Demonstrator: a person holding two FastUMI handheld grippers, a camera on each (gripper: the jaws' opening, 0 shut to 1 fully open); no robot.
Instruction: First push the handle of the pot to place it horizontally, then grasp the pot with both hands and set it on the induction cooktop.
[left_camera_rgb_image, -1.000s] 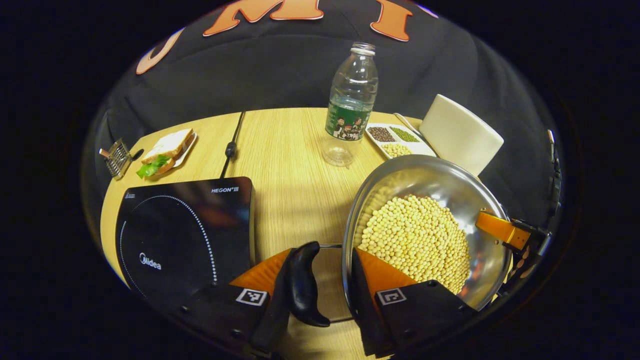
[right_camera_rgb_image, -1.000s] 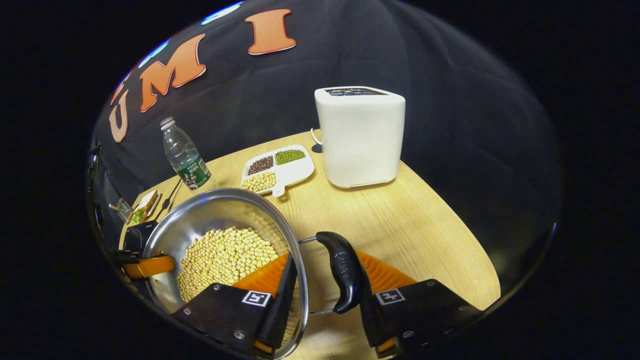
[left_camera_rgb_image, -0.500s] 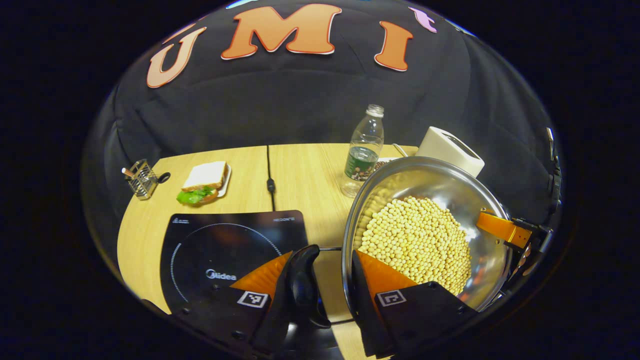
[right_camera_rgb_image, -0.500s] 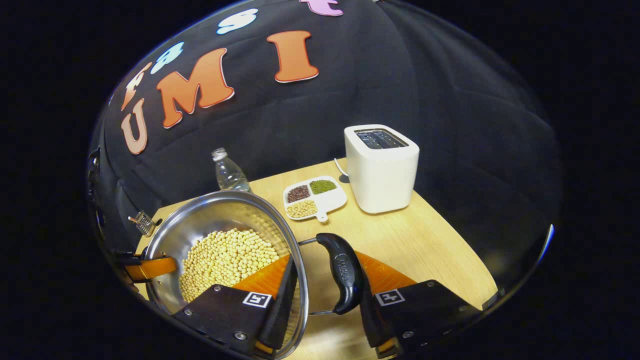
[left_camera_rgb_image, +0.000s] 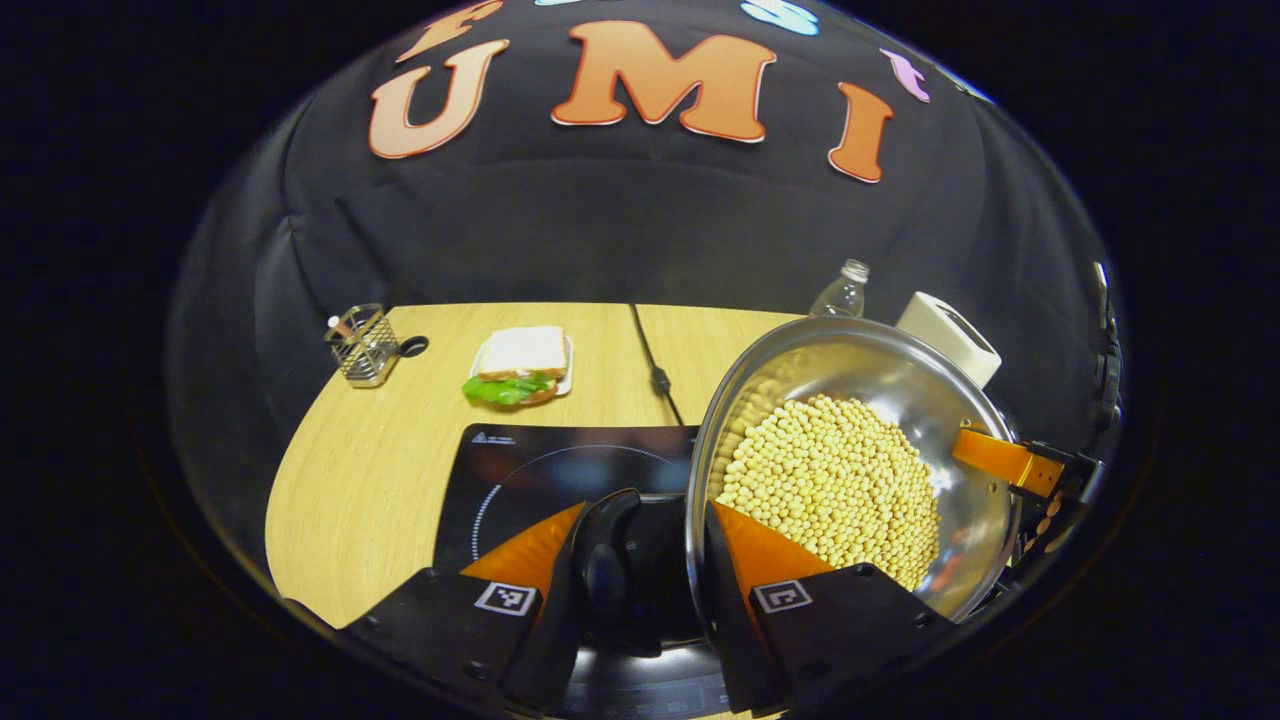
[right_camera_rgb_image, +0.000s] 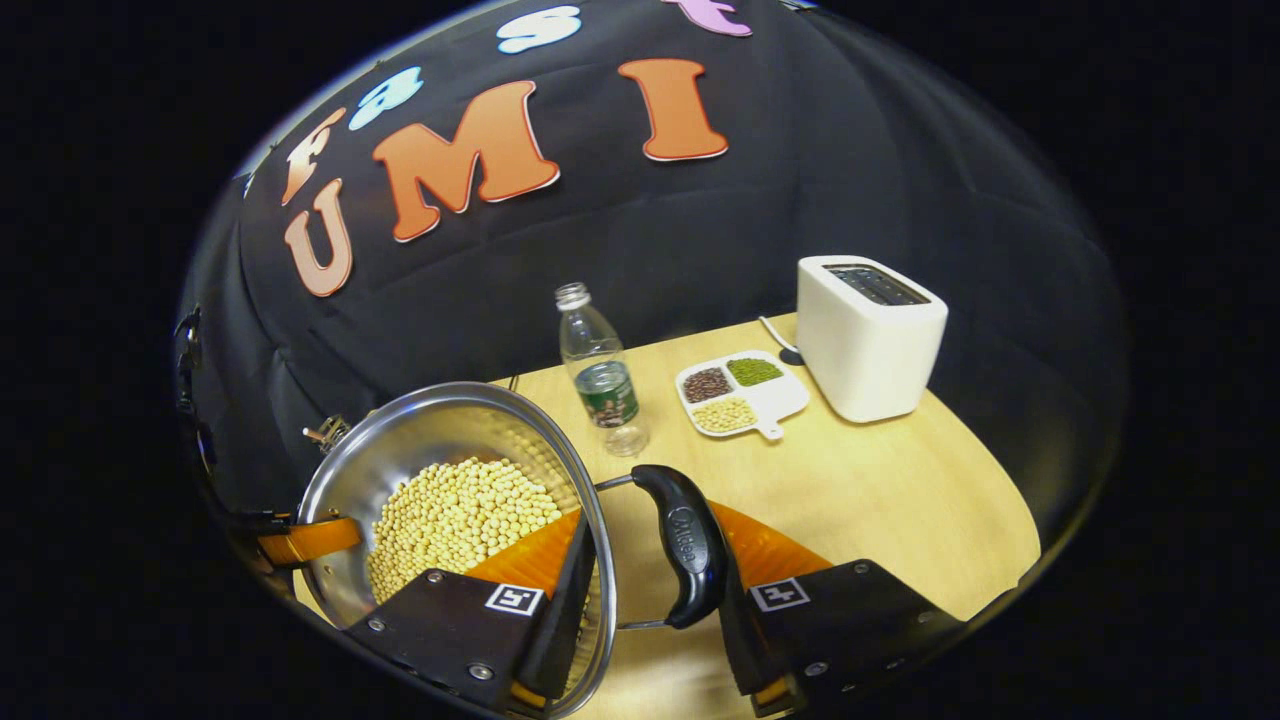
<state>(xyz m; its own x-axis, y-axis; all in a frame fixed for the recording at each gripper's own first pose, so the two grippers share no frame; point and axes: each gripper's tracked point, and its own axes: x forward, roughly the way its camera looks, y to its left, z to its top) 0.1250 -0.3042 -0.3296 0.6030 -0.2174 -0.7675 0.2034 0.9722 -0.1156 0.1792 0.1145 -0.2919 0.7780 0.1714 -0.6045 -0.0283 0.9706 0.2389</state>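
Note:
A steel pot (left_camera_rgb_image: 860, 380) holding soybeans (left_camera_rgb_image: 830, 480) hangs in the air, held at both sides. My left gripper (left_camera_rgb_image: 645, 565) is shut on the pot's black left handle (left_camera_rgb_image: 605, 560) and rim, one finger inside the wall and one outside the handle. The black induction cooktop (left_camera_rgb_image: 540, 465) lies just below and to the left of that handle. In the right gripper view, my right gripper (right_camera_rgb_image: 650, 585) is shut the same way on the pot's right handle (right_camera_rgb_image: 685, 545) and rim. The pot (right_camera_rgb_image: 440, 430) sits at lower left there. Each gripper appears across the pot in the other's view.
On the wooden table (left_camera_rgb_image: 370, 480) are a sandwich on a plate (left_camera_rgb_image: 520, 365), a wire holder (left_camera_rgb_image: 362, 345) and the cooktop's cable (left_camera_rgb_image: 655, 370) at the back. A plastic bottle (right_camera_rgb_image: 600, 375), a divided dish of beans (right_camera_rgb_image: 740, 390) and a white toaster (right_camera_rgb_image: 870, 335) stand to the right.
Both grippers have carried the pot up and to the left. The cooktop has come under the left handle, and the bottle, dish and toaster have dropped back to the right.

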